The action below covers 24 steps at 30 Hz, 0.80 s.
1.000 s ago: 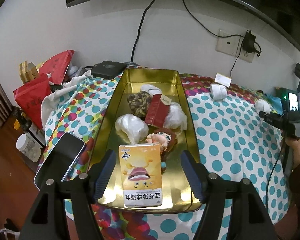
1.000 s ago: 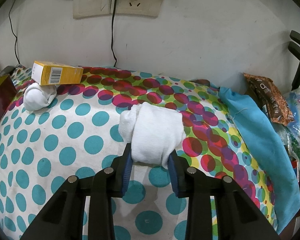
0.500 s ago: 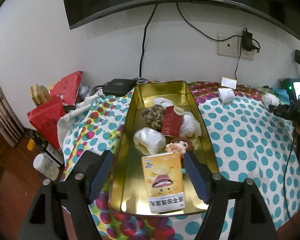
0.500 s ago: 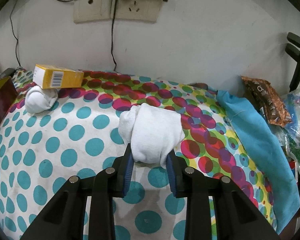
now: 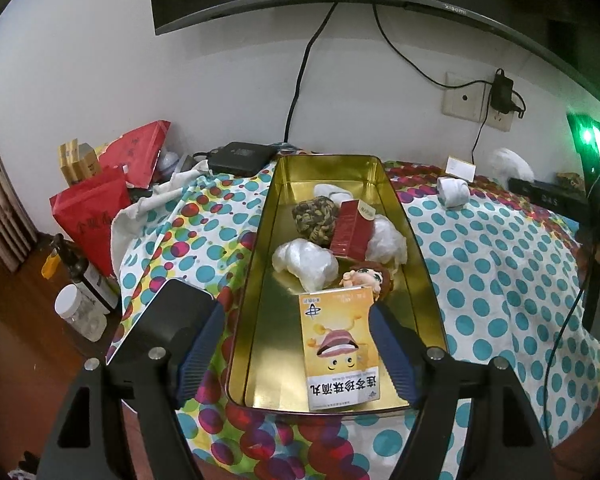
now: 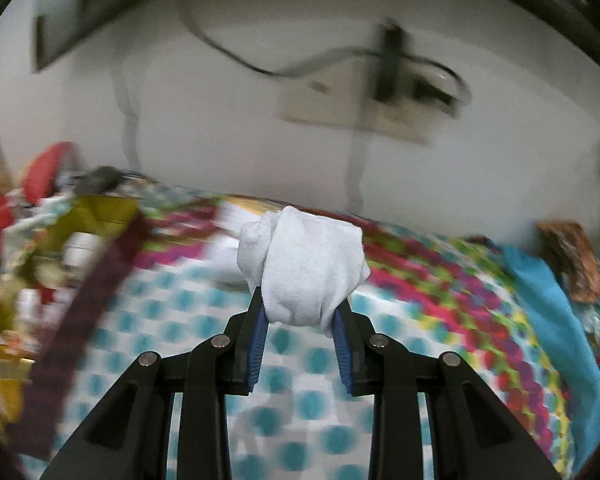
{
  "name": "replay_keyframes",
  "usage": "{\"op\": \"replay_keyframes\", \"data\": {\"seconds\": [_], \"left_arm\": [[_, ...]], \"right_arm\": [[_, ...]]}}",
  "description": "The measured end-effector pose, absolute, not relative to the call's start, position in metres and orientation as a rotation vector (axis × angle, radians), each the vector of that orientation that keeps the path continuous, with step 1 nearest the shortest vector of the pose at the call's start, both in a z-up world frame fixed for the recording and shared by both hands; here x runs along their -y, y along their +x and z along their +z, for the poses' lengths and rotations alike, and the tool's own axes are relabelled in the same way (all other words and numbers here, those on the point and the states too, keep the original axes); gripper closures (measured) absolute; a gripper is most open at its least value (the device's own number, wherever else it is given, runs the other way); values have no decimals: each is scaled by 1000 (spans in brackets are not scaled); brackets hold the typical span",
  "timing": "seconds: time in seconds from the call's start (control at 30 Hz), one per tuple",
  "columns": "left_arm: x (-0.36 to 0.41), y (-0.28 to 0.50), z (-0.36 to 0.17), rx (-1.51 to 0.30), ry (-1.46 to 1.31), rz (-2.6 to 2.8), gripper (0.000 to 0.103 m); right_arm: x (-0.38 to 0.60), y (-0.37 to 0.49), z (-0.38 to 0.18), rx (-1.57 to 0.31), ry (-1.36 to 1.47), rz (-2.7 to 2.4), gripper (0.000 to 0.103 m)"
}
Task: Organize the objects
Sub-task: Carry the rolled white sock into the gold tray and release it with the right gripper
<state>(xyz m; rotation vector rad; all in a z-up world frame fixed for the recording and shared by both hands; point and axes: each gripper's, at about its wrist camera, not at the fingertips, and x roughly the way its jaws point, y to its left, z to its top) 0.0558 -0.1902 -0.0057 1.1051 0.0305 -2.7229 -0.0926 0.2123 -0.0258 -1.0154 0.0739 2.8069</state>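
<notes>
The right gripper (image 6: pixel 300 312) has its jaws clamped tight on a rolled white sock bundle (image 6: pixel 304 264), pinching its lower end so that most of the roll stands out ahead of the blue pads (image 6: pixel 259 332). The bundle is clear of the spotted tablecloth (image 6: pixel 300 400), and that whole view is smeared sideways, which suggests a quick carry. The grip low on the roll looks chosen so the soft cloth cannot slip out during the swing.

The left gripper (image 5: pixel 296 344) has its jaws spread wide with nothing pinched; they have just been opening. They straddle the near end of the gold tin tray (image 5: pixel 420 280), where a yellow medicine box (image 5: pixel 340 344) lies flat between them, untouched by either pad. My guess is that box is now in its place.

Further up the tray sit a small doll (image 5: pixel 368 280), two crumpled white bags (image 5: pixel 304 264), a red carton (image 5: pixel 352 228) and a woven brownish ball (image 5: pixel 314 222). So the tray seems to be the collecting spot, and the sock is probably headed there. Another rolled sock (image 5: pixel 454 192) and a small white box (image 5: pixel 460 168) wait on the cloth near the wall. A phone (image 5: pixel 168 320) lies beside the tray's left wall.
</notes>
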Motion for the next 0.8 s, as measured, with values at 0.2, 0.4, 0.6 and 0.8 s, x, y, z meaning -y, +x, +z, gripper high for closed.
{"op": "replay_keyframes", "data": {"seconds": [0.2, 0.4, 0.6, 0.8], "left_arm": [[194, 62, 1, -31, 1085, -2742, 27], [205, 67, 0, -60, 1085, -2725, 27], [215, 71, -1, -87, 1079, -2725, 27], [225, 71, -7, -131, 1094, -2713, 27]], "right_arm": [[-164, -45, 1, 10, -1058, 3015, 75], [-136, 16, 19, 114, -1131, 3137, 75], [-130, 56, 17, 201, -1223, 3178, 75], [-142, 95, 10, 250, -1307, 3182, 75]]}}
